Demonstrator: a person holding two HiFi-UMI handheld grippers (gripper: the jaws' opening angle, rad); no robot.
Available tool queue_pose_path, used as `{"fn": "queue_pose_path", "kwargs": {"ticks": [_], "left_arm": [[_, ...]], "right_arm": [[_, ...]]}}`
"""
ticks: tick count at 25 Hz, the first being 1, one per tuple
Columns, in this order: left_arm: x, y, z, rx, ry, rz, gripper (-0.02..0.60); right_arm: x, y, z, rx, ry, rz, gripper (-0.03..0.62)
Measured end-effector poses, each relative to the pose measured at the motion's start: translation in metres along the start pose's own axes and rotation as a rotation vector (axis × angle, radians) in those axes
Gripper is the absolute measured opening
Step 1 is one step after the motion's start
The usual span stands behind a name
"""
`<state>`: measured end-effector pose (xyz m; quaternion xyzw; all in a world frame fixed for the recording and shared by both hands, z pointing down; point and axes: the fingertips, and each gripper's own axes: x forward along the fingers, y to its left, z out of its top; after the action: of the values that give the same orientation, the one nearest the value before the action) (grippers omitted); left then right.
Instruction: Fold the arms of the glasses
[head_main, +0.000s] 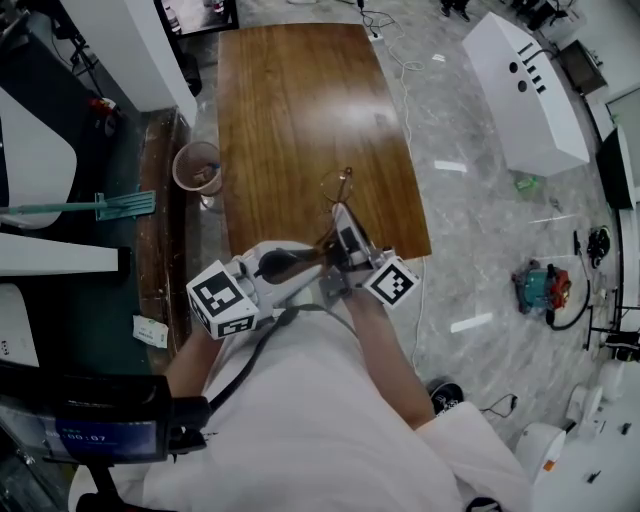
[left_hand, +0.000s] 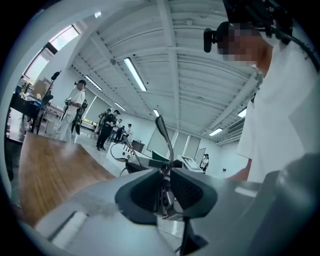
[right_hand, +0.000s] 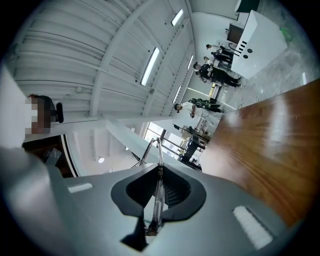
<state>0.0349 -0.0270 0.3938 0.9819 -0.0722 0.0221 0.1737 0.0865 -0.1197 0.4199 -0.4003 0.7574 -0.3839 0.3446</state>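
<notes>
A white shirt (head_main: 300, 420) fills the foreground of the head view; just past it my two grippers meet over the near edge of the wooden surface (head_main: 290, 110). The glasses (head_main: 340, 188) are off the surface, held in the air at twelve o'clock from the fingers, with one lens ring showing against the wood.

My right gripper (right_hand: 159, 187) is clenched on them. Its own view shows a thin clear edge of the glasses pinched between the pads, and the wire frame runs on toward twelve o'clock.

My left gripper (left_hand: 165, 192) is released. Its fingers stand apart, and one arm (left_hand: 164, 131) of the glasses rises out of the gap toward twelve o'clock, curved at the tip. The pads do not appear to press on it.

In the head view the left gripper comes in from eight o'clock of the glasses and the right from five o'clock, their tips close together. I judge this arm not yet folded: its long axis lies roughly along the line my left fingers point, away from the frame. The left gripper is the nearer to it, and the right serves as anchor. As I read it, the coming move calls for the left fingers to swing the arm about its hinge toward the lenses. Whether the second arm is folded I cannot tell.
</notes>
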Motion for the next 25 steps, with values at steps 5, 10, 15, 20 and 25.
{"fn": "queue_pose_path", "kwargs": {"ticks": [5,10,15,20,25], "left_arm": [[-0.004,0.004,0.005,0.001,-0.031,0.025,0.047],[-0.005,0.016,0.008,-0.049,-0.051,0.05,0.023],[0.0,0.028,0.012,-0.041,-0.043,0.095,0.041],[-0.01,0.036,0.005,-0.062,-0.031,0.175,0.111],[-0.023,0.027,0.012,-0.086,-0.071,0.163,0.062]], "right_arm": [[-0.003,0.002,-0.005,-0.003,0.013,0.008,0.032],[-0.004,0.008,-0.019,-0.036,0.089,0.034,0.032],[-0.002,0.015,-0.036,-0.057,0.145,0.065,0.031],[-0.007,0.006,-0.031,-0.051,0.112,0.032,0.031],[-0.012,-0.001,-0.019,-0.066,0.096,0.0,0.031]]}}
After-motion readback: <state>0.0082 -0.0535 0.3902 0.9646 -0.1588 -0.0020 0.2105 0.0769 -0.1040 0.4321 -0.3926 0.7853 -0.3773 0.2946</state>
